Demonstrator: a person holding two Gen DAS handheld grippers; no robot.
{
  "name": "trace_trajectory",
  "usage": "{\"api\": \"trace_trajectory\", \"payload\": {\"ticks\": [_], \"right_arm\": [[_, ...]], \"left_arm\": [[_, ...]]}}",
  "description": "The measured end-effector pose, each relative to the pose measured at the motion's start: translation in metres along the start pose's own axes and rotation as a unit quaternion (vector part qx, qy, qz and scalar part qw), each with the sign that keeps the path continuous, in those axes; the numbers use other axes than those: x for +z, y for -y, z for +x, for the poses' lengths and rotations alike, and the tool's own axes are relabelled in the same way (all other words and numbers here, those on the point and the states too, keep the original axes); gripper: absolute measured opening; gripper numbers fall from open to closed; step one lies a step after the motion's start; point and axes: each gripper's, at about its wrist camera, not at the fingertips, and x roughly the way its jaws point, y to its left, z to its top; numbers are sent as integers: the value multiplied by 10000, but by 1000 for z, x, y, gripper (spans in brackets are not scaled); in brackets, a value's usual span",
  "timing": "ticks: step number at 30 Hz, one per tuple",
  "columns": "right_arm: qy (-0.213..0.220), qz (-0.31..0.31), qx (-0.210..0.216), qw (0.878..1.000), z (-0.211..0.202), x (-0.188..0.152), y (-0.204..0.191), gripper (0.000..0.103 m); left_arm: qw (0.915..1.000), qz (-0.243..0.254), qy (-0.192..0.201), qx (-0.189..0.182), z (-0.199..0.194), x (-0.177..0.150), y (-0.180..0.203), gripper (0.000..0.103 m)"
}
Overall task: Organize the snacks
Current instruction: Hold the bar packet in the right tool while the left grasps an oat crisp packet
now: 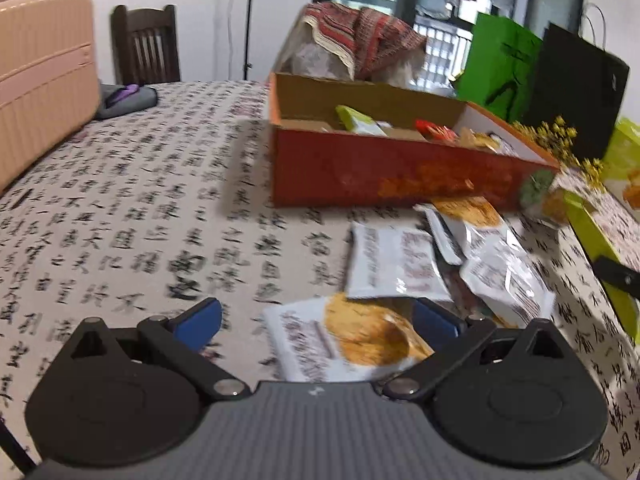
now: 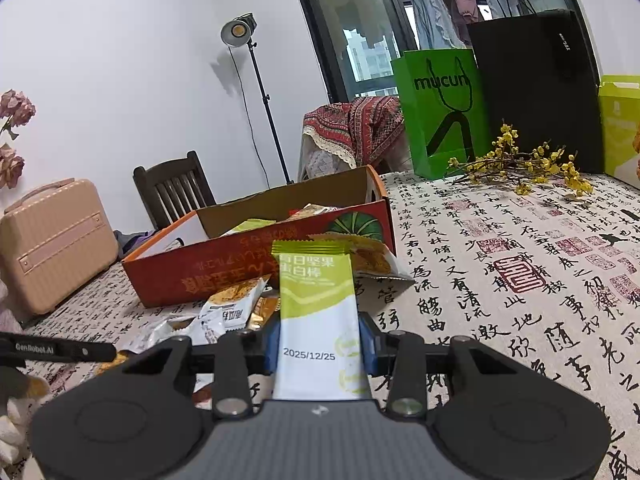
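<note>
Nearest the right wrist camera, the right tongs (image 2: pixel 322 346) are clamped on a green-and-white snack bar (image 2: pixel 318 312), its blue pads pressing both long edges. The bar stands upright between them, its green end pointing away from the camera and a printed date on the white lower part. It is held above the tabletop (image 2: pixel 500 280), which is covered by a cloth printed with black calligraphy, in front of the near wall of the red cardboard box (image 2: pixel 248 268).

The box is open at the top and already holds several packets, among them a green one (image 1: pixel 356 120) and a red one (image 1: pixel 434 130). More packets lie loose on the cloth just in front of the box: a white packet with an orange picture (image 1: pixel 348 340), a white packet with reddish print (image 1: pixel 394 260), and a crumpled silver-white one (image 1: pixel 500 264).

The left tongs (image 1: pixel 316 322) are spread wide with nothing gripped. They hover low over this loose pile, and the orange-pictured packet lies between the blue fingers (image 1: pixel 198 322); whether they touch it cannot be told, since the left view is blurred.

Farther back stand a green paper bag (image 2: pixel 440 112), a black bag (image 2: pixel 536 92), a sprig of yellow flowers (image 2: pixel 528 164) and, at the left, a pink case (image 2: pixel 52 244) beside a dark wooden chair (image 2: pixel 176 188).
</note>
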Motion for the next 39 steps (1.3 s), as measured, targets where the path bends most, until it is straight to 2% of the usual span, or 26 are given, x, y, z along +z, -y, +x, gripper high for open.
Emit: {"api": "trace_trajectory", "payload": {"ticks": [2,9,24,27,34,39], "right_arm": [[1,-4,-6,10000,0,0,0,38],[18,-9,18,10000,-1,0,0,38],[53,-87,24,9999,-2,-2,-3,38],[74,-160,4,9998,-3,-2,-5,38],[110,-309,-32,9995,-4,-4,-8,38],[145,-364,-62,9992,-6,-5,-10,38]], "left_arm": [[9999,28,-124,70,6,-2,7,103],[9983,161,-95,561,12,-6,27,103],[9987,228,-47,461,11,-7,26,103],[9985,162,23,519,9,-8,25,97],[9985,-18,239,496,-1,-11,13,74],[9986,-121,307,421,-7,-13,7,68]]}}
